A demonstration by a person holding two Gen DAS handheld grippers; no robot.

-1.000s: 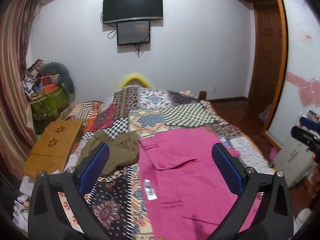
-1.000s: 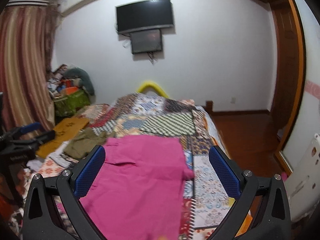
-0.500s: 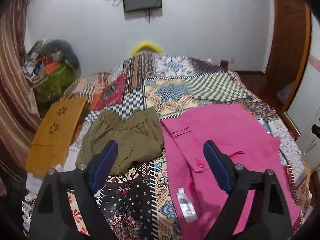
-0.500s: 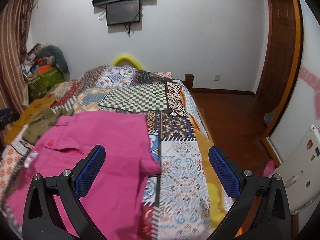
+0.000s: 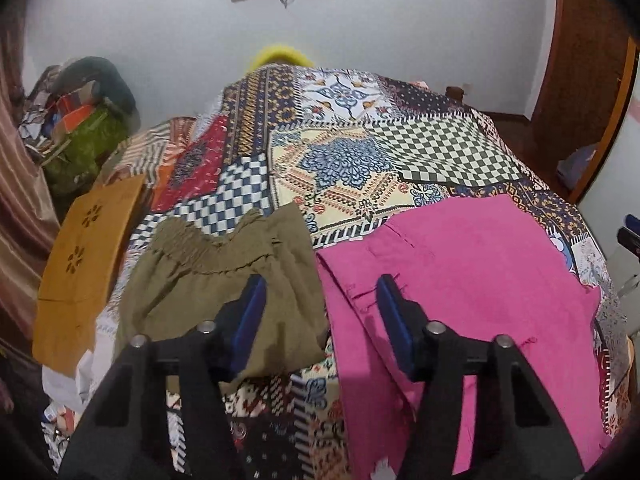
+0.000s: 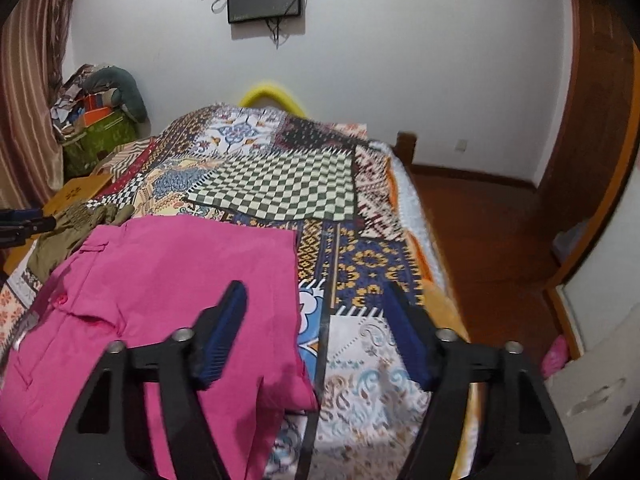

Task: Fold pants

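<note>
Pink pants point(image 5: 472, 280) lay flat on the near right of the patchwork bedspread point(image 5: 360, 168), with an olive garment point(image 5: 216, 280) just beside them on the left. My left gripper point(image 5: 318, 308) hung over the seam between the two, its jaws closing on nothing yet. My right gripper point(image 6: 316, 320) straddled the pants' right edge, jaws closing too, pads not pressing. A wooden board point(image 5: 84, 264) lay at the bed's left edge. A white tag point(image 5: 380, 468) on the pants was cut off and unreadable.
</note>
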